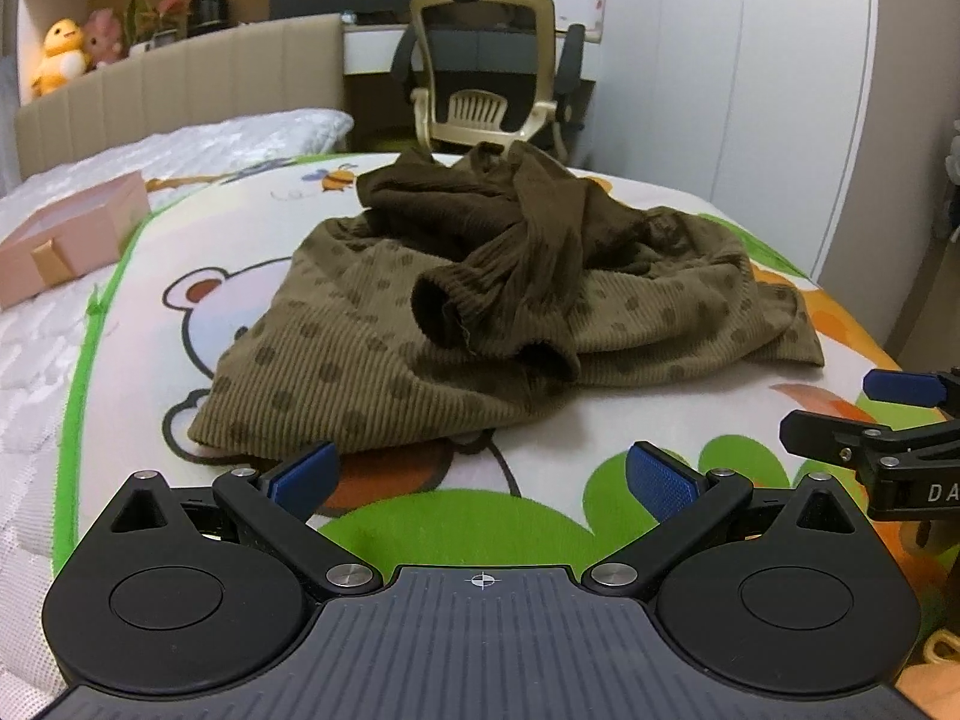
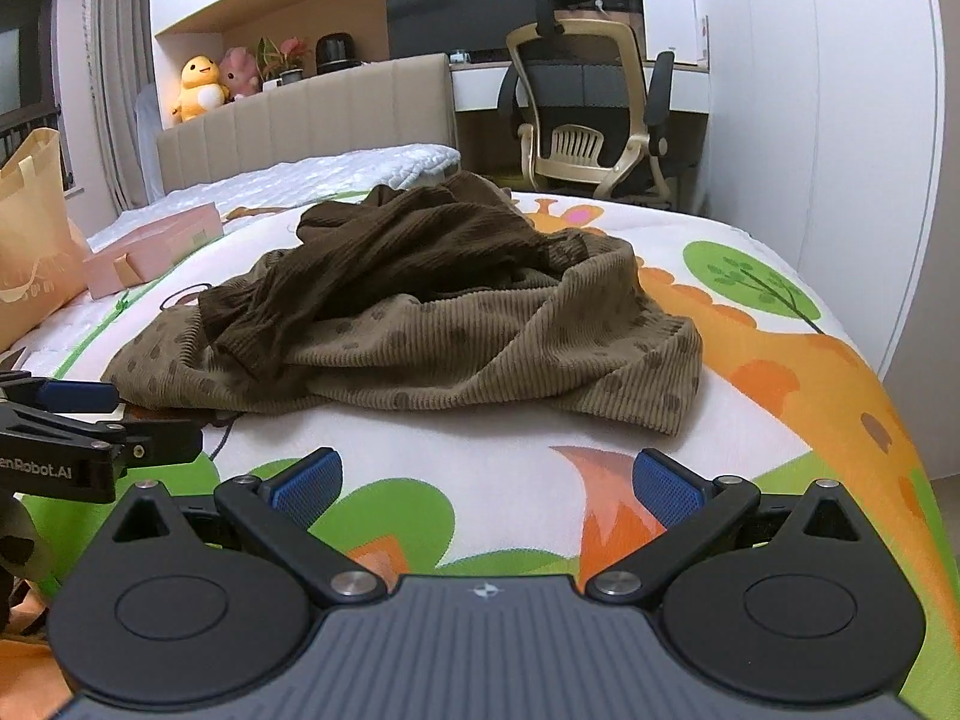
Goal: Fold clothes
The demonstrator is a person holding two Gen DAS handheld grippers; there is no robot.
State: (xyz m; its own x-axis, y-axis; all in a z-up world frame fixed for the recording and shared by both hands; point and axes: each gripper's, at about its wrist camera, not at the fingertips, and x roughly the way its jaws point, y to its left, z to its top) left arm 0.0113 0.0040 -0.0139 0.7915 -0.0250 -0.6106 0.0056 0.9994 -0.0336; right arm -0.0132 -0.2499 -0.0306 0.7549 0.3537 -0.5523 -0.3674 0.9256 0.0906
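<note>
Lying crumpled on the bed (image 1: pixel 540 438), on a cartoon-printed play mat (image 2: pixel 480 468): one brown ribbed garment (image 1: pixel 480 312), lighter olive-brown body with darker dots, darker brown sleeves heaped on top, one ribbed cuff opening toward the left wrist camera.

Item 1, left tool (image 1: pixel 480 480): blue-padded fingers spread wide apart, nothing between them. Garment lies just ahead of it; the near hem reaches close to the tool's left fingertip, apart from the right one. Whether the hem touches the left pad cannot be told.

Item 2, right tool (image 2: pixel 486 486): blue-padded fingers likewise spread wide, holding nothing. Garment lies ahead of it and slightly to its left, a bare strip of mat between the fingertips and the near hem.

Item 3, relation of tools: side by side at the near edge of the bed, each showing at the margin of the other's view, both facing the garment.

Item 4, surroundings: pink box (image 1: pixel 66 240) with a gold ribbon tab on the bed's left side, well apart from the garment; tan paper bag (image 2: pixel 30 240) at the bed's left edge; padded beige headboard (image 2: pixel 312 114) at the far end; yellow plush toy (image 2: pixel 201 87) and pink plush toy (image 2: pixel 240 69) on the ledge behind it; cream-framed office chair (image 2: pixel 588 114) beyond the bed's far right corner.
</note>
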